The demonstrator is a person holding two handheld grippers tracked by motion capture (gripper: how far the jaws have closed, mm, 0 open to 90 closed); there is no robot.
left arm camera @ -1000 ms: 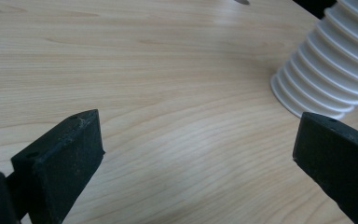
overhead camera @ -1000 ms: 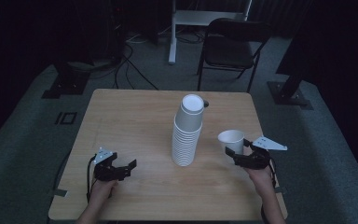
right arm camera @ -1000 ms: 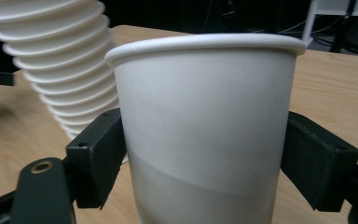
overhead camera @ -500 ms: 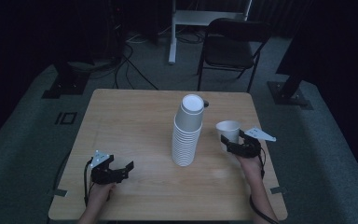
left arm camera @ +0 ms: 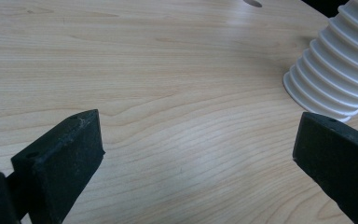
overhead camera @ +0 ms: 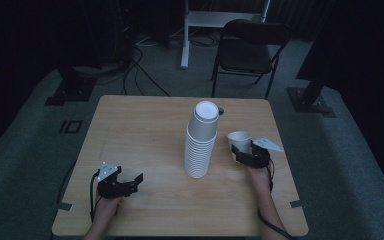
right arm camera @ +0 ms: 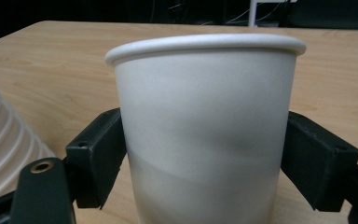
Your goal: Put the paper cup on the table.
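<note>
High view, near edge: left tongs point(overhead camera: 130, 183) rest low on the bench point(overhead camera: 145, 125), jaws spread wide with nothing between them.
Right tongs point(overhead camera: 240, 151): closed on the single paper cup point(overhead camera: 240, 139), one jaw on each side of its wall, below the rim.
Cup position: right of the stack of cups point(overhead camera: 200, 142), near it but apart; I cannot tell whether its base touches the bench.
Cup axis: upright, mouth up, long axis vertical.
Handling, as I judge it: very light, thin-walled and easily dented; a slight crease already shows on the wall point(right arm camera: 205, 140), so squeeze gently at mid-height.
Stack: inverted, bases up, leaning slightly.
Far: chair point(overhead camera: 250, 47) behind the bench.
</note>
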